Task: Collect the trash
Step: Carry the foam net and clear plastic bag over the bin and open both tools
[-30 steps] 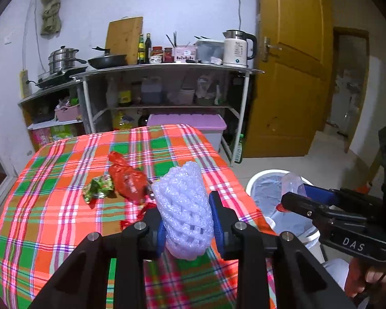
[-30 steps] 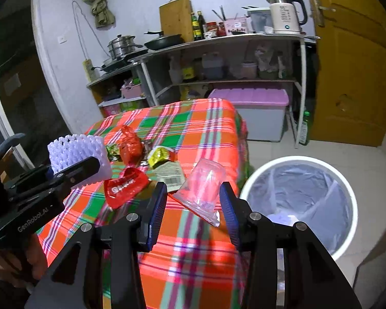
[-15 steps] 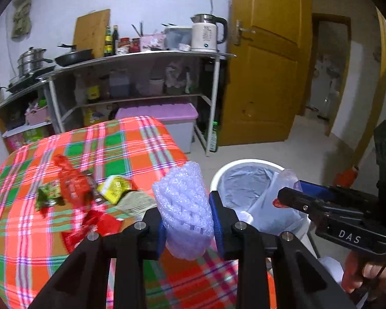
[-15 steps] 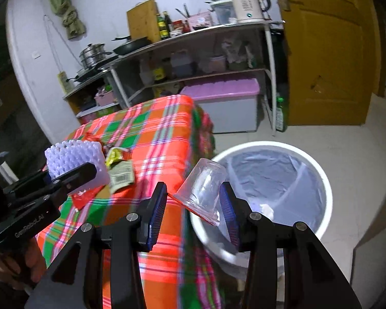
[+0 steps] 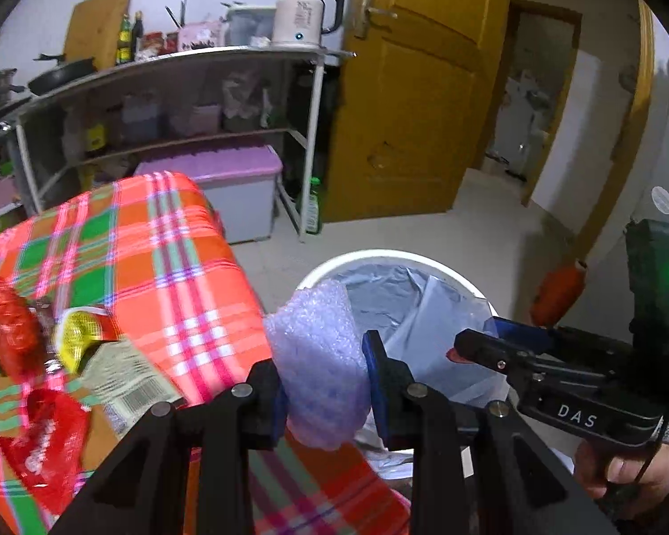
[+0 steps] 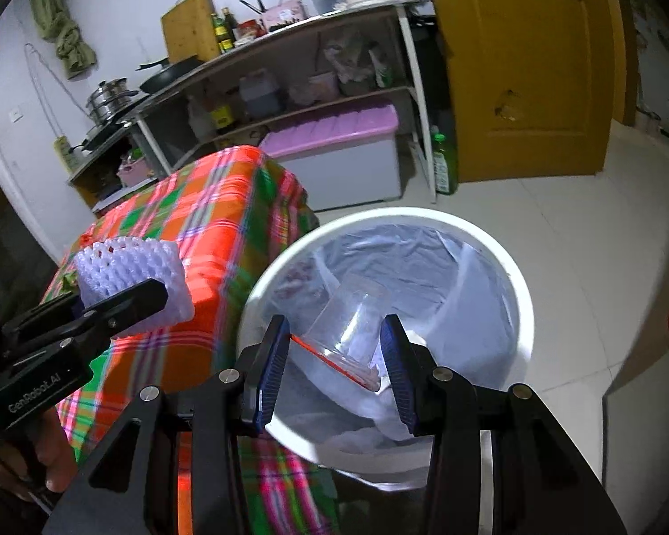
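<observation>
A bin [image 6: 519,294] stands just beside the table [image 6: 227,205], shelves [image 6: 290,102] behind both.

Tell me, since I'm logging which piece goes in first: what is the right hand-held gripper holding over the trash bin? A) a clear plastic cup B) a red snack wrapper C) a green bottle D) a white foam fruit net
A: the right hand-held gripper clamps a clear plastic cup above the lined trash bin.

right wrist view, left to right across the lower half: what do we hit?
Left hand-held gripper holding the white foam net → checked tablecloth → white bin, with the clear plastic cup held over it by the right hand-held gripper.
</observation>
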`<state>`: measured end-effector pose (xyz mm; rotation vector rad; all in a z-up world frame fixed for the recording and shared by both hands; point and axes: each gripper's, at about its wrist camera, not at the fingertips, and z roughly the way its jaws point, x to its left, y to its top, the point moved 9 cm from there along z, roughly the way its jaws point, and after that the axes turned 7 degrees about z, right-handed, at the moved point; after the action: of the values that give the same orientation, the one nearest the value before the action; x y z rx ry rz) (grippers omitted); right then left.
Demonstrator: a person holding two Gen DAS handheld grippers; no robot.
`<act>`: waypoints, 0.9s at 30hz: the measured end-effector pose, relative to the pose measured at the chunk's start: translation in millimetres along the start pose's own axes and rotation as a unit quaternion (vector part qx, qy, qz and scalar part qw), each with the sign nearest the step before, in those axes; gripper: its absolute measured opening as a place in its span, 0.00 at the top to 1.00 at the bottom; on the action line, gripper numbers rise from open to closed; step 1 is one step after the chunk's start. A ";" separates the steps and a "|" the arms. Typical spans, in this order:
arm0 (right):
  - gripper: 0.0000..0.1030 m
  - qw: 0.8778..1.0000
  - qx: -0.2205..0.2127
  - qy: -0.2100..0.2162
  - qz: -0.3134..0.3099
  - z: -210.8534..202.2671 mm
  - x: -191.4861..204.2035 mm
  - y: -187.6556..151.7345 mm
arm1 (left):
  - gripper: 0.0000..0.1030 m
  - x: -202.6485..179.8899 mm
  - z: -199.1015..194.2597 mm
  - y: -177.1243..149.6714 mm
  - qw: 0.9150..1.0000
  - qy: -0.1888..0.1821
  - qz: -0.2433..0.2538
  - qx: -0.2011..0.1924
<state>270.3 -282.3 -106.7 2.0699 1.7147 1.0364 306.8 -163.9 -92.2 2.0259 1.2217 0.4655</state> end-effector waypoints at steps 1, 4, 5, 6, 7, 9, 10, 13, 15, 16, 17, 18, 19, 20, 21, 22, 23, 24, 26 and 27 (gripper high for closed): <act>0.57 1.000 0.003 -0.002 0.003 2.5 -4.0 -0.1 | 0.70 -1.3 5.7 0.3 1.000 -0.004 0.002 0.004; 0.57 1.000 0.011 -0.007 0.010 9.6 -11.8 -1.5 | 0.70 -7.6 18.1 0.2 1.000 -0.018 0.006 0.014; 0.57 1.000 0.014 -0.007 0.012 12.1 -14.3 -2.4 | 0.70 -9.1 21.5 -0.2 1.000 -0.023 0.005 0.017; 0.57 1.000 0.018 -0.008 0.015 14.7 -16.3 -3.3 | 0.69 -10.5 24.8 -0.3 0.999 -0.027 0.005 0.020; 0.57 1.000 0.021 -0.007 0.017 17.2 -17.7 -4.5 | 0.68 -12.1 28.3 -0.9 0.999 -0.031 0.006 0.024; 0.56 0.999 0.030 -0.006 0.021 22.5 -21.3 -6.9 | 0.63 -14.3 34.0 -2.3 0.999 -0.038 0.005 0.030; 0.56 0.999 0.032 -0.006 0.022 24.3 -22.6 -7.8 | 0.61 -14.9 35.8 -2.7 0.999 -0.041 0.003 0.032; 0.55 0.999 0.035 -0.006 0.027 28.6 -26.8 -9.0 | 0.51 -14.0 39.7 -4.8 0.998 -0.048 -0.008 0.037; 0.52 0.999 0.032 -0.008 0.030 29.2 -29.4 -8.1 | 0.48 -12.8 41.0 -4.3 0.998 -0.050 -0.014 0.037; 0.50 0.999 0.030 -0.008 0.031 28.8 -29.5 -8.3 | 0.47 -11.8 41.6 -4.5 0.998 -0.050 -0.017 0.037; 0.50 0.999 0.028 -0.008 0.033 28.4 -30.7 -7.9 | 0.46 -10.9 41.9 -4.6 0.998 -0.049 -0.018 0.037; 0.49 0.999 0.028 -0.009 0.034 27.8 -31.6 -8.6 | 0.45 -10.2 42.1 -3.9 0.998 -0.049 -0.019 0.037; 0.49 0.999 0.027 -0.009 0.034 27.1 -31.8 -8.6 | 0.45 -9.9 42.0 -3.5 0.998 -0.049 -0.020 0.036; 0.49 0.999 0.026 -0.009 0.035 26.6 -32.1 -8.3 | 0.45 -9.9 41.7 -3.4 0.998 -0.049 -0.019 0.036; 0.49 0.999 0.025 -0.010 0.035 25.7 -32.7 -8.0 | 0.45 -9.4 41.9 -3.0 0.998 -0.048 -0.019 0.035; 0.49 0.999 0.024 -0.011 0.035 24.7 -32.2 -7.5 | 0.45 -8.8 40.5 -2.3 0.998 -0.046 -0.018 0.032; 0.49 0.999 0.022 -0.012 0.034 23.4 -31.8 -7.0 | 0.45 -7.6 38.4 -0.8 0.998 -0.044 -0.017 0.030; 0.49 0.999 0.021 -0.012 0.033 22.0 -31.0 -6.4 | 0.45 -6.2 36.4 0.0 0.999 -0.040 -0.017 0.027; 0.49 0.999 0.017 -0.013 0.029 18.7 -29.7 -4.7 | 0.45 -5.1 31.4 0.5 0.999 -0.033 -0.017 0.021; 0.49 0.999 0.014 -0.013 0.028 16.2 -28.5 -4.0 | 0.45 -3.4 27.7 1.4 0.999 -0.030 -0.017 0.017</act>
<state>276.6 -303.9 -130.8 2.1503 1.6784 1.0021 323.1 -178.1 -109.8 2.0288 1.2338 0.3680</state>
